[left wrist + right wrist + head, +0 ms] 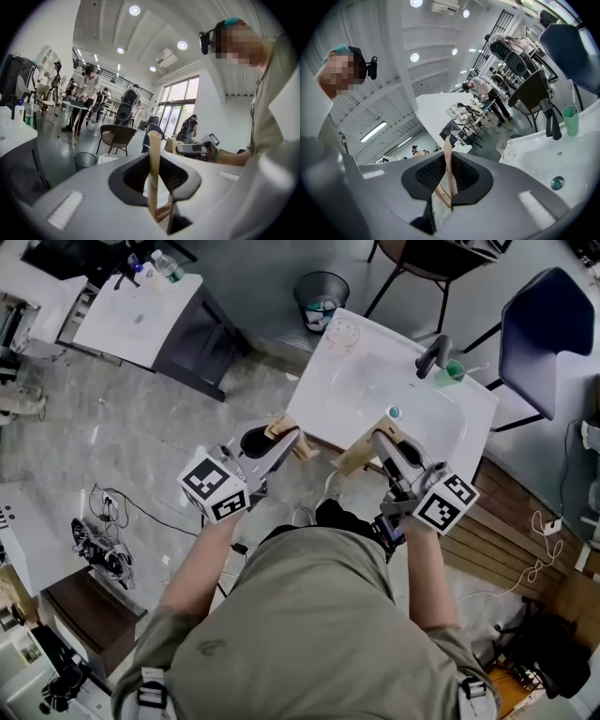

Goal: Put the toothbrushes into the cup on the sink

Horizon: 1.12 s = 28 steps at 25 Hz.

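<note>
Each gripper holds a tan cardboard toothbrush pack. My left gripper (279,441) is shut on one pack (292,440) just off the near left edge of the white sink (375,381); in the left gripper view the pack (153,159) stands upright between the jaws (154,180). My right gripper (382,444) is shut on the other pack (354,458) over the sink's near edge, and that pack (446,176) shows pinched in the right gripper view (446,187). A green cup (452,372) stands by the black faucet (432,355). A clear cup (342,333) sits on the far left corner.
The sink drain (394,412) lies just beyond my right gripper. A black waste bin (321,298) stands behind the sink, a blue chair (542,329) to its right, a white table (131,310) at far left. Cables (103,545) lie on the floor at left.
</note>
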Tool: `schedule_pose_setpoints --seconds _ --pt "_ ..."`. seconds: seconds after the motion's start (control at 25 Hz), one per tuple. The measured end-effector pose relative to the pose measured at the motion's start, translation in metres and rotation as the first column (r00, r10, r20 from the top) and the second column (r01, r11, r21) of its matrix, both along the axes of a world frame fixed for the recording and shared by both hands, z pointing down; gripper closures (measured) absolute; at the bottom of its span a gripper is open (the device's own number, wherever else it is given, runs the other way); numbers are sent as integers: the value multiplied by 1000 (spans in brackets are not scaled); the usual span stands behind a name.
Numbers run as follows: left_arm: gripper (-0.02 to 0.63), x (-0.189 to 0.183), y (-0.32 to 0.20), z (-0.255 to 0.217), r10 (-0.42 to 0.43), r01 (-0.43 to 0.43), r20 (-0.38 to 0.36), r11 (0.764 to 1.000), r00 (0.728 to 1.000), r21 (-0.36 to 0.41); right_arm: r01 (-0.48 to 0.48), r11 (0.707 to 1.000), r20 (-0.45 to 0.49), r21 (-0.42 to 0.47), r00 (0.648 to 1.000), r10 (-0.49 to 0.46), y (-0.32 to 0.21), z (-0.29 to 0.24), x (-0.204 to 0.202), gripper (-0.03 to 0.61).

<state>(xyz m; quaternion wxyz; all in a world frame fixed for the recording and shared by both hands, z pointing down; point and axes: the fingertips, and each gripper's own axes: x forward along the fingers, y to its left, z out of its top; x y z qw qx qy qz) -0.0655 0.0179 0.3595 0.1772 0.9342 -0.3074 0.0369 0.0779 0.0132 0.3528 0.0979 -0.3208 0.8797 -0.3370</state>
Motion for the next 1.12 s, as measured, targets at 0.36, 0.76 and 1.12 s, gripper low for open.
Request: schedule_pose_setpoints --seconds 0.36,0.76,1.12 --pt "555 14 -27 -3 -10 10 14 1000 1000 5 11 1000 10 -5 1000 -11 -27 1 12 529" --pt "555 24 -60 1 -53 53 8 999 999 2 34 999 -4 -28 999 -34 -59 14 29 529" --pt "555 27 -72 3 -57 57 0 998 998 3 26 999 3 -34 1000 -26 -73 12 34 529"
